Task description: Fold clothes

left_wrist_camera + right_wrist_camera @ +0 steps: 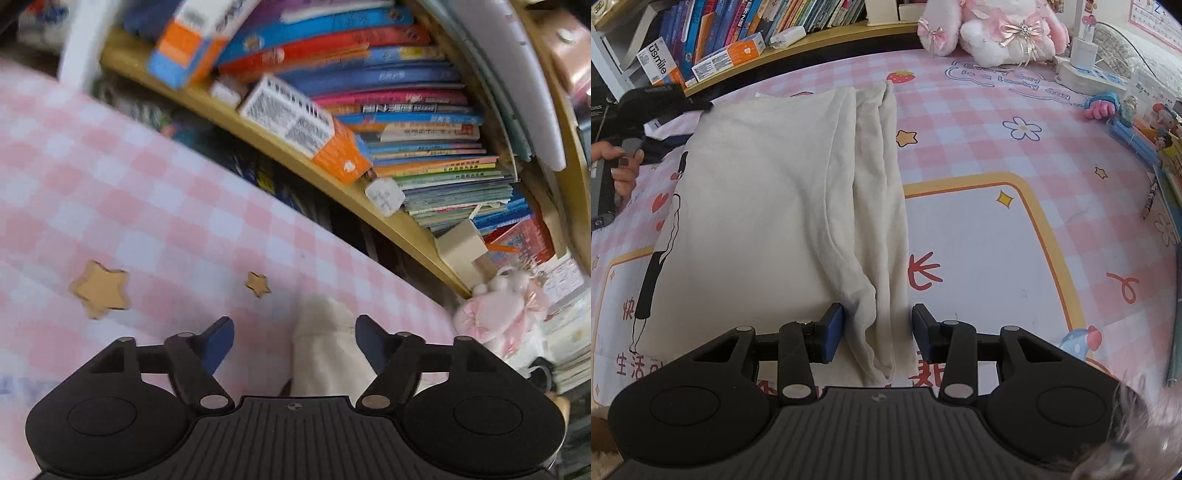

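Right wrist view shows a cream cloth point(768, 206) lying flat on a pink checked table cover point(979, 122). It is folded into a big pad, and its right side has long soft folds point(875, 206) running toward the camera. The near end of those folds sits between the two blue pads point(833, 332) of the right gripper point(877, 332). Its jaws are open wide, one on each side of the folds, and they are not squeezing the cloth. At the far left, a hand point(622, 166) holds the other black tool at the cloth's far corner. Behind the cloth is a shelf of books point(746, 29), and a pink and white bunny toy point(1001, 33) sits at the back of the table. Some small toys point(1123, 110) lie at the right edge. In the left wrist view, the left gripper point(295, 345) also has its jaws wide open and holds nothing. A bit of the cream cloth point(325, 350) shows between its pads, down on the cover, next to two yellow stars point(99, 290). This view is blurry and tilted, with the books point(406, 110) up above.
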A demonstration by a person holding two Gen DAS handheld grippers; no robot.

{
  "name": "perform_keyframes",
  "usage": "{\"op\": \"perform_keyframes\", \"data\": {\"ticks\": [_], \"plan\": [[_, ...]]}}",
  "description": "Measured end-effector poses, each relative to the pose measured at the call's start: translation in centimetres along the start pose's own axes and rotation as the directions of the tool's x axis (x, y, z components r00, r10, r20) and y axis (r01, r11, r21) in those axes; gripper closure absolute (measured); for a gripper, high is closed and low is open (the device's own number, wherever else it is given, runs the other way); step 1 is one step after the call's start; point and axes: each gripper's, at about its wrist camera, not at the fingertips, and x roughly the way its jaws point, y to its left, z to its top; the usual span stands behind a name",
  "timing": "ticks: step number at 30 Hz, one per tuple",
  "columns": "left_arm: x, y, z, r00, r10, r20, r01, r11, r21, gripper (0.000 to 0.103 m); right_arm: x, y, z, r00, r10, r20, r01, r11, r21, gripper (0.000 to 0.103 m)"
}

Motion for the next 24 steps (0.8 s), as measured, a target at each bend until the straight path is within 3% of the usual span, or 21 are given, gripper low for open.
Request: {"op": "perform_keyframes", "data": {"ticks": [5,8,12,15,17,18,21,24], "plan": [[-3.2,-1.6,-3.6,0.998,0.024,-0.050,-0.017,0.990,0.140,0.029,0.0,0.0,0.2,1.000,0.017,-0.009,-0.017,1.000,-0.017,0.061],[-5.5,-2.4,-6.5,0.997,0.057,-0.061,-0.043,0.975,0.218,0.029,0.0,0.0,0.3,0.999,0.046,-0.020,-0.047,0.999,-0.027,0.052],[-7.5,-2.7,-9.3,0.991,0.118,-0.071,-0.098,0.968,0.231,0.029,0.1,0.1,0.4,0.995,0.090,-0.037,-0.091,0.995,-0.040,0.035],[-7.7,-3.1,-10.3,0.988,0.129,-0.090,-0.106,0.969,0.223,0.032,0.1,0.0,0.6,0.993,0.109,-0.043,-0.111,0.993,-0.040,0.035],[-7.9,-3.3,-10.9,0.985,0.136,-0.102,-0.111,0.970,0.218,0.046,0.0,-0.6,0.8,0.990,0.134,-0.043,-0.135,0.991,-0.010,0.035],[-8.0,-3.5,-11.3,0.984,0.140,-0.108,-0.114,0.970,0.215,0.060,-0.1,-1.0,1.0,0.988,0.147,-0.042,-0.147,0.989,0.008,0.037],[-8.3,-3.9,-12.3,0.980,0.150,-0.127,-0.122,0.971,0.208,0.087,-0.3,-1.9,1.3,0.986,0.160,-0.042,-0.159,0.987,0.035,0.052],[-8.8,-3.9,-13.1,0.979,0.178,-0.102,-0.154,0.966,0.209,0.097,-0.4,-2.5,1.4,0.988,0.152,-0.041,-0.151,0.988,0.017,0.068]]}}
